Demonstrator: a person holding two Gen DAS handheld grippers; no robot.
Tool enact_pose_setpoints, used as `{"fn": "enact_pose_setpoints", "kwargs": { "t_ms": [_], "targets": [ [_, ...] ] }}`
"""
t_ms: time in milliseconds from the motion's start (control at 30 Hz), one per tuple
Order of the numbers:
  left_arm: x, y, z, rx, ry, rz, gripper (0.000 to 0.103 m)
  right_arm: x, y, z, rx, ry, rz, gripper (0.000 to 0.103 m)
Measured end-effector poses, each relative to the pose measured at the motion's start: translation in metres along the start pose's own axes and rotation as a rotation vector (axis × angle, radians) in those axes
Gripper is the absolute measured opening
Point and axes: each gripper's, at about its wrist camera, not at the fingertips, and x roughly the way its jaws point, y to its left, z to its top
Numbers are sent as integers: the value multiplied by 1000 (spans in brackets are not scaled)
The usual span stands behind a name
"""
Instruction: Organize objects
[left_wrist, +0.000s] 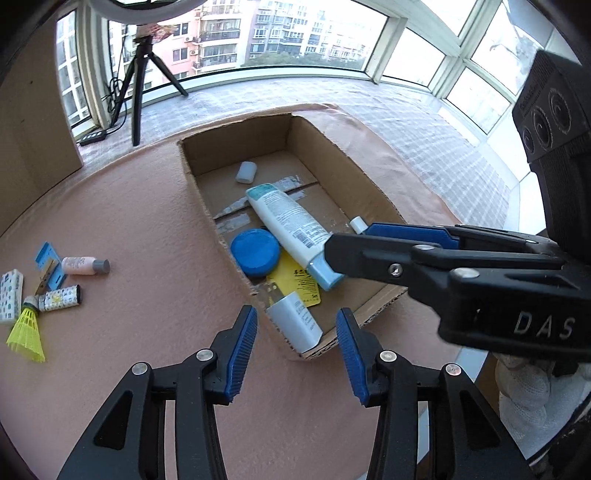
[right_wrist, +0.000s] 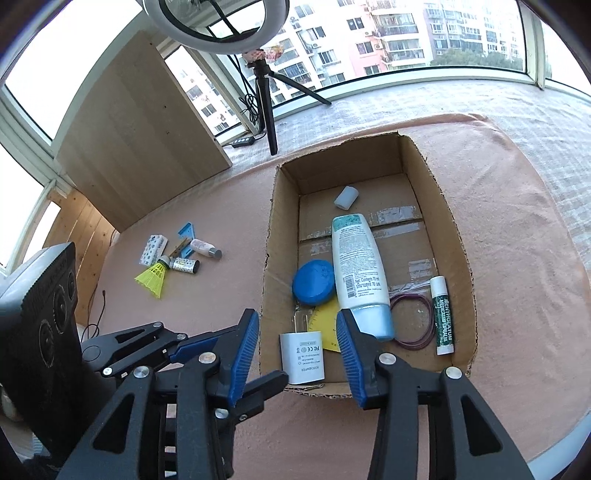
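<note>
Both claws hang empty over the near end of the cardboard box (right_wrist: 458, 236), jaws spread, nothing between the pads. Left claw (left_wrist: 297, 354) sits over the box's near corner; right claw (right_wrist: 299, 352) over the near wall, above the white charger (right_wrist: 303, 356).

Step in hand, my read: betw. picks. Box already holds the white tube w/ pale blue cap (right_wrist: 358, 266) lying lengthwise mid-box, blue round lid (right_wrist: 313, 281) just beside it, yellow card (right_wrist: 327, 325) partly under both, small grey-white cap (right_wrist: 346, 197) at the far end, lip balm stick (right_wrist: 441, 315) along the right wall, purple elastic bands (right_wrist: 412, 321) betw. tube and balm.

Still outside, well left of the box, in one cluster: yellow shuttlecock (left_wrist: 26, 332), patterned pack (left_wrist: 10, 297), small patterned cylinder (left_wrist: 61, 298), pink bottle w/ grey cap (left_wrist: 85, 266), blue clip (left_wrist: 50, 267).

Next move prob.: one claw swings left to that cluster, picks a piece. They lie close together, so a narrow approach is needed; the shuttlecock's skirt looks crushable.

Surface: tabletop (left_wrist: 129, 221) under a pinkish cloth. Room: glazed balcony, tiled sill beyond the box, ring light on tripod (right_wrist: 266, 103), wood panel left of it, apartment blocks outside
</note>
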Motion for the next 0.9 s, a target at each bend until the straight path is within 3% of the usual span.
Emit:
{"fn": "enact_pose_setpoints", "kwargs": {
  "t_ms": [133,367,567,900],
  "targets": [
    [-23,35,-9,-69,-8,-15,48,0,11,4,10,-10,19,40],
    [-63,126,-30,-216,-48,40,48,19,58,12,-40,9,30,40],
    [-92,212,-47,-310,-73,115,48,54,111,33,-99,43,40,41],
    [-108,329,-31,-353,-79,221,48,139,184,78,-106,133,95,41]
  ]
}}
